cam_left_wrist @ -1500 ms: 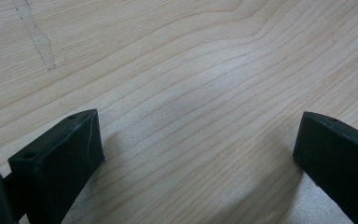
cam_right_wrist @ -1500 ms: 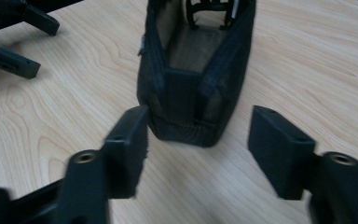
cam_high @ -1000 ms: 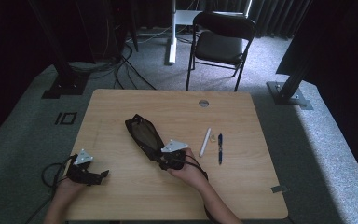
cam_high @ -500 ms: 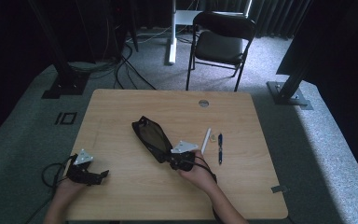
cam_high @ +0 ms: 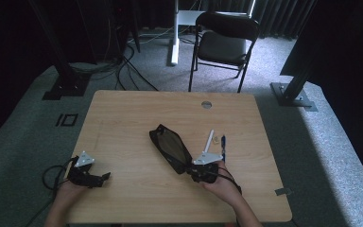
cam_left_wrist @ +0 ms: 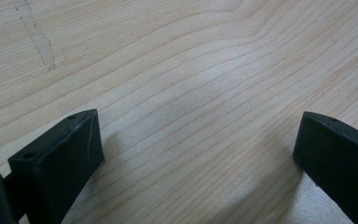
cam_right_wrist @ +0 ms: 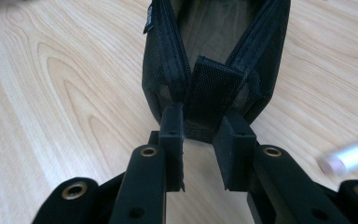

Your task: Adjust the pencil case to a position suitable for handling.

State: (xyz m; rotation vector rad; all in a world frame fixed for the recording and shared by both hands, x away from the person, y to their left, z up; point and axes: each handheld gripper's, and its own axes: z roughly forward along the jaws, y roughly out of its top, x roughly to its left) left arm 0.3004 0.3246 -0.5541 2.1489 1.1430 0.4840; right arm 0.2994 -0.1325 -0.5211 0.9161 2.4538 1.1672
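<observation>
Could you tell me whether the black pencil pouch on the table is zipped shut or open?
Open: the pouch shows its zipper edges spread apart, its inside visible between them.

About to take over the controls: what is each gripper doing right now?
Left gripper: open, nothing between the jaws, over bare table.
Right gripper: shut on the fabric tab at the end of the black pouch.

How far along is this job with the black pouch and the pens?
Done: the pencil case lies unzipped, its mouth gaping. In hand: the right gripper is clamped on the fabric tab at the case's end. Left: the white pen and blue pen lie on the table beside it; the left gripper rests open.
</observation>
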